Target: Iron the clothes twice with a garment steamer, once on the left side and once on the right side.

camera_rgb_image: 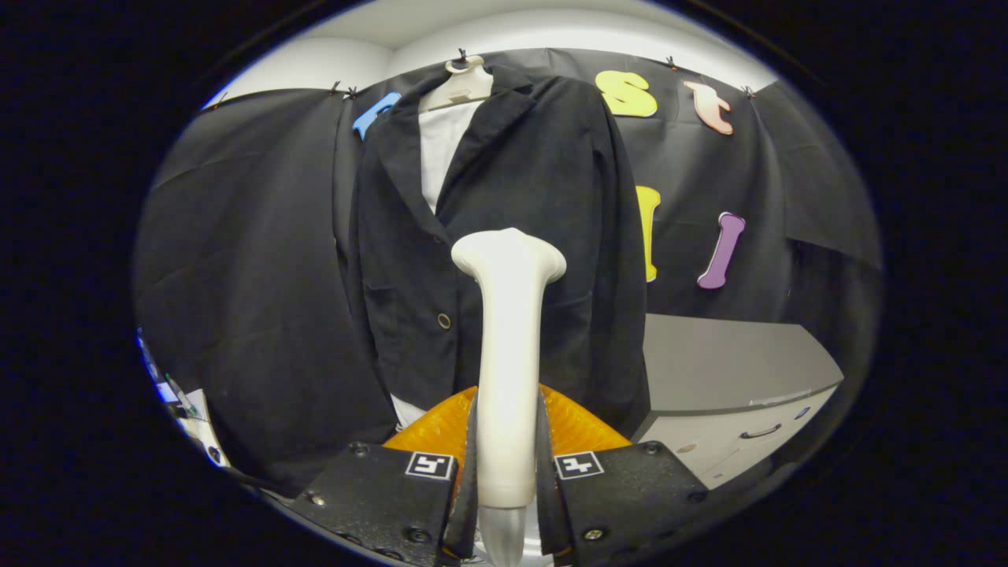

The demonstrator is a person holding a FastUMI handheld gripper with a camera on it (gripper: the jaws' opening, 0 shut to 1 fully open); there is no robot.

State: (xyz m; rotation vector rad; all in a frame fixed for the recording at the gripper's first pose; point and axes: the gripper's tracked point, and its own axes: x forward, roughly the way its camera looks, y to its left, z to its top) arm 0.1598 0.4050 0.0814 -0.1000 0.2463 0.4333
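A: Starting at the left, what hangs there?

B: The booth's black cloth wall (252,260), falling in soft folds, with a few small items low beside it, too blurred to name.

A: And next along?

B: A black jacket (543,181) on a pale hanger (461,85), hung from the top of the cloth. Its lapels lie open over a white shirt (438,150), and a round button (444,320) shows on the front panel toward the lower left.

A: Where is the steamer?

B: The white garment steamer (509,370) stands upright in front of the jacket's lower middle — its flared head sits just right of the button line, level with the jacket's mid front. Whether the head touches the cloth cannot be told.

A: And the claw?

B: The gripper (508,472) is clamped on the steamer's handle; both fingers (466,472) press on its sides, one at the left and one at the right. An orange ribbed piece (579,425) sits just behind the fingers, at the foot of the jacket.

A: Further right?

B: A grey cabinet (732,370) with a drawer handle (760,431), standing beside the jacket's hem — the cloth wall carries on behind it.
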